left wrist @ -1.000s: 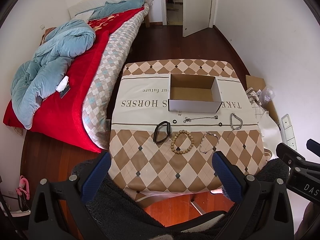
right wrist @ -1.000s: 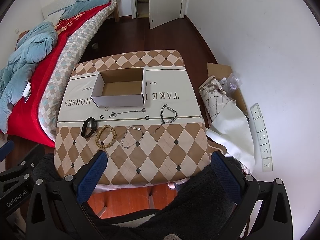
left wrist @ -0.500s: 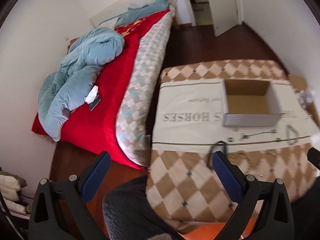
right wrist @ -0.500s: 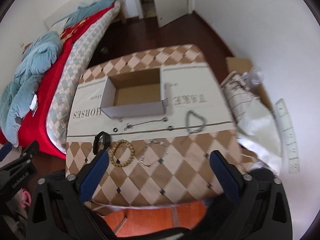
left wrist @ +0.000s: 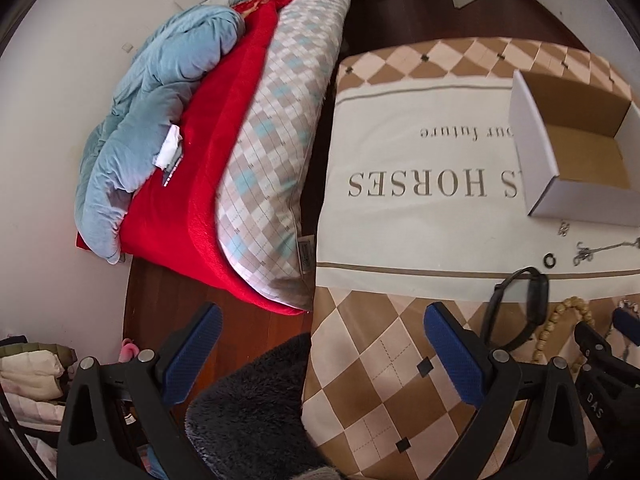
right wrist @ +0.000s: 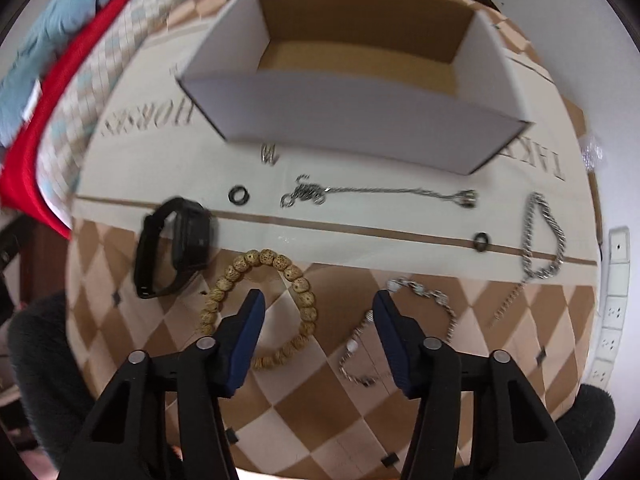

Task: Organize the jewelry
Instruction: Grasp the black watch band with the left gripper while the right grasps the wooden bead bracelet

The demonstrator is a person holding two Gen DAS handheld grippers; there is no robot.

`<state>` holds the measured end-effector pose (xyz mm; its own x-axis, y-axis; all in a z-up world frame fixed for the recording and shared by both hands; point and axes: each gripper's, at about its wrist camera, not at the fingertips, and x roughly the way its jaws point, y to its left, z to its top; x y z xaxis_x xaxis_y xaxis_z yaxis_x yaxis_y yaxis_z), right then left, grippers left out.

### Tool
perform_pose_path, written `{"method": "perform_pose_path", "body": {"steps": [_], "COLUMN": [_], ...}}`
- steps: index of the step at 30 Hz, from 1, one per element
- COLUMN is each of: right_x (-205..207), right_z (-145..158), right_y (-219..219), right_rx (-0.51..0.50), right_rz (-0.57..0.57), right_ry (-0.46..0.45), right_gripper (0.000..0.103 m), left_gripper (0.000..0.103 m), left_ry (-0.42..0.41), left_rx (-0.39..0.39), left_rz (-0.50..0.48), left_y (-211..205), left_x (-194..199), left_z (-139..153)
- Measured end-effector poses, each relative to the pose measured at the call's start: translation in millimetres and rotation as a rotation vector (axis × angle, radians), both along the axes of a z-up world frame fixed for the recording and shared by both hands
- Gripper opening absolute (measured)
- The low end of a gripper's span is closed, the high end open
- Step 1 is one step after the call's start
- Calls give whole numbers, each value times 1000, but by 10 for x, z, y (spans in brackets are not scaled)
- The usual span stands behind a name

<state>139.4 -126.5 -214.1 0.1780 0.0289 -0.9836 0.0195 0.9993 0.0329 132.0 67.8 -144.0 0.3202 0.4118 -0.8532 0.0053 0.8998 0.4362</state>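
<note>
Parts hidden, cut off or unclear

In the left wrist view the cardboard box (left wrist: 576,152) and thin chain (left wrist: 608,249) are cut by the right edge, and a finger (left wrist: 454,354) hides part of the black band (left wrist: 516,312); in the right wrist view a finger (right wrist: 246,338) covers part of the bead bracelet (right wrist: 260,304), and the bed (right wrist: 60,40) is blurred.

left wrist: slants down, table's left edge | right wrist: straight down, close | shared: box (left wrist: 576,148)

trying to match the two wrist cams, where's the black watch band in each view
Left wrist view: the black watch band is at lower right, just above the left tool's right-hand finger.
Right wrist view: it lies at left of centre, left of the wooden bead bracelet.
Shared landmark: the open cardboard box, farther up the table in both.
</note>
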Motion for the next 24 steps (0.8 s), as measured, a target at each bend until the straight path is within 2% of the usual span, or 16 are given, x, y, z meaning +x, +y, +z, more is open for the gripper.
{"method": "perform_pose_path", "body": {"steps": [4, 6, 7, 16, 21, 24], "right_x": [0, -4, -2, -56, -47, 14], "right_z": [-92, -115, -132, -171, -207, -215], "right_y": [118, 146, 148, -256, -490, -577], "right_rx": [-51, -65, -73, -94, -102, -105], "right_rz": [40, 53, 54, -36, -76, -82], "right_ry": [-12, -25, -27, -46, -49, -46], "right_gripper": [31, 12, 9, 9, 9, 9], "left_gripper": [103, 103, 103, 103, 103, 95], "left_ry": [23, 32, 35, 112, 184, 220], "left_rx": [3, 0, 0, -54, -153, -202], "left_rz": [-6, -9, -12, -80, -106, -122], "left_y": [-12, -29, -36, -221, -380, -461], "left_x": [17, 32, 35, 83, 139, 174], "left_z": [-111, -148, -161, -389, -584, -689]}}
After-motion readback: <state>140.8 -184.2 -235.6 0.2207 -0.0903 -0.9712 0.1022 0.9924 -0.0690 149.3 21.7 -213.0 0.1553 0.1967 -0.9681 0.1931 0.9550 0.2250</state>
